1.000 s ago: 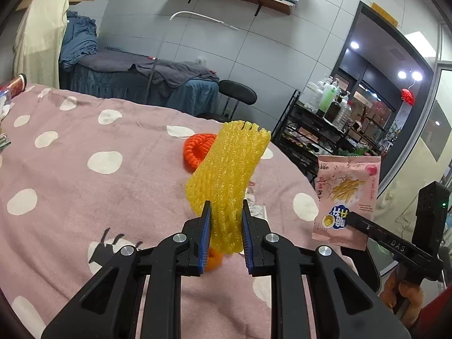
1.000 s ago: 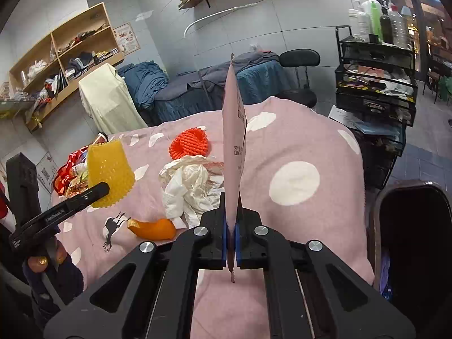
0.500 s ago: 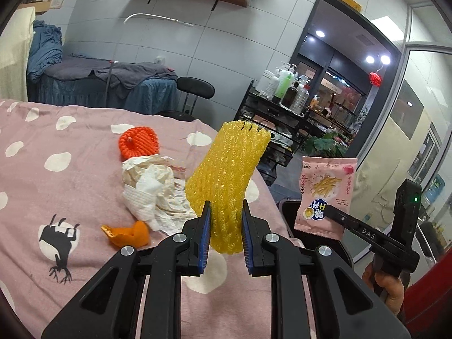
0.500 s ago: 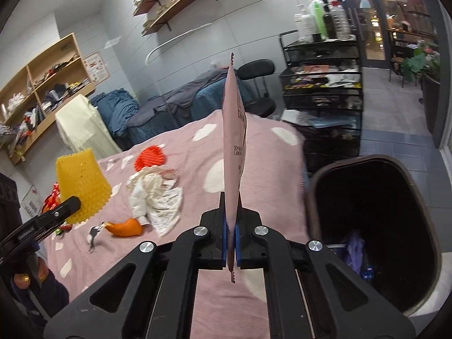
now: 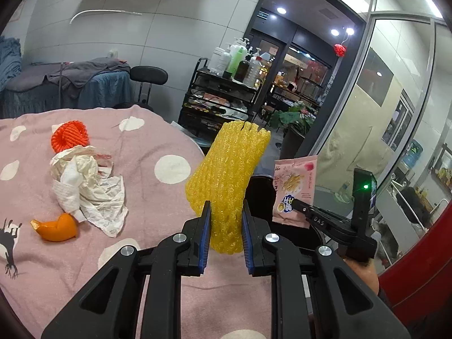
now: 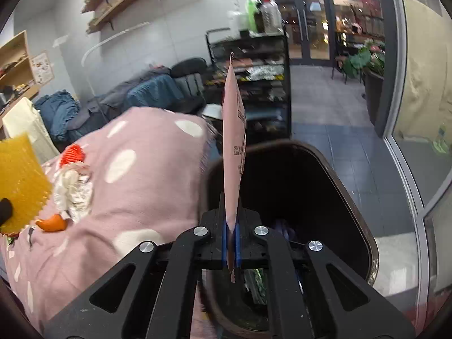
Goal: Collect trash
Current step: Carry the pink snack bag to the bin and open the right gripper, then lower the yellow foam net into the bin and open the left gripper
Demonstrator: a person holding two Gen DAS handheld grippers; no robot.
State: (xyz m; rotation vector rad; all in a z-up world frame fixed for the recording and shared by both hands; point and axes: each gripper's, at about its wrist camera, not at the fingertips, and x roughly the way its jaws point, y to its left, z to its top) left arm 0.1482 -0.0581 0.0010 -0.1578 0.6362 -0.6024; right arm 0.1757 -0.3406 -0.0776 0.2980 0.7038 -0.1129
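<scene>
Beside the bed with its pink spotted blanket (image 5: 158,141) sits a dark trash bin (image 6: 350,197). Right gripper (image 6: 231,243) is over the bin's open mouth, jaws clamped tight on a pink snack bag (image 6: 233,130) standing upright. Left gripper (image 5: 225,234) squeezes a yellow foam net (image 5: 228,175) above the blanket's edge. Crumpled paper (image 5: 87,186), an orange net (image 5: 69,135) and some orange peel (image 5: 55,227) are lying on the blanket.

The right claw (image 6: 231,243) is clamped on a pink snack packet (image 6: 234,147) standing edge-on above the open black bin (image 6: 350,197). Left of the claw, crumpled paper (image 6: 72,189) and orange peel (image 6: 52,223) lie on the pink-covered worktop (image 6: 147,186).
</scene>
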